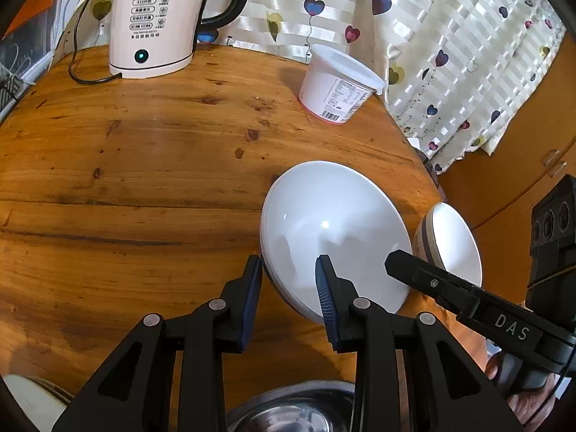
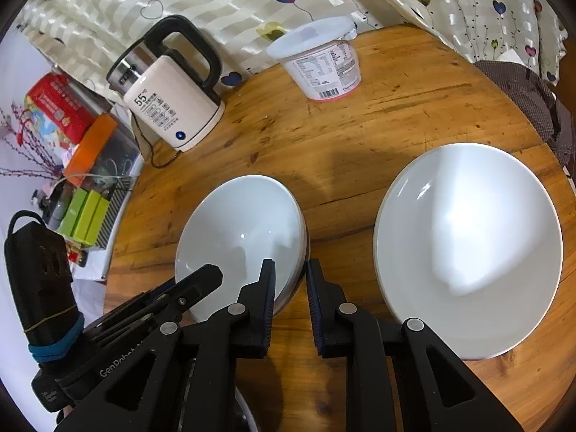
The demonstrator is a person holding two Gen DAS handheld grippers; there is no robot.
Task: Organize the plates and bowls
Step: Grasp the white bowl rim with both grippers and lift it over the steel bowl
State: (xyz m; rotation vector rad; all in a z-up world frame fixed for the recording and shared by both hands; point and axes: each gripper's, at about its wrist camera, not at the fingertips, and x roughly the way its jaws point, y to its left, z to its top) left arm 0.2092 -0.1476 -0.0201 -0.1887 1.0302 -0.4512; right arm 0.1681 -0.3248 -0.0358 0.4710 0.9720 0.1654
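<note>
**Both tongs at one bowl, opposite rims**

Landmark: cream plastic electric kettle with a black handle (image 1: 154, 18), standing at the far edge of the round wooden counter (image 1: 144, 180).

- White glazed round bowl (image 1: 334, 230): on the counter, nearer the cameras than the kettle and to its right, well apart from it.
- Left tongs (image 1: 288, 262): jaws moderately wide, straddling the bowl rim on the side towards the kettle. One blue pad is outside and one is over the inside. A gap shows, so there is no grip.
- Right tongs (image 2: 289, 266): jaws narrow, closed on the bowl rim on the side away from the kettle, one pad inside and one outside.
- Second white bowl with a brown patterned outer wall (image 1: 457, 241): farther right from the kettle, just beside the first bowl.
- White plastic lidded tub with a printed label (image 1: 338, 86): right of the kettle, also at the far edge.
- Steel bowl (image 1: 288, 417): nearest the left camera and partly hidden under the left tongs.
</note>
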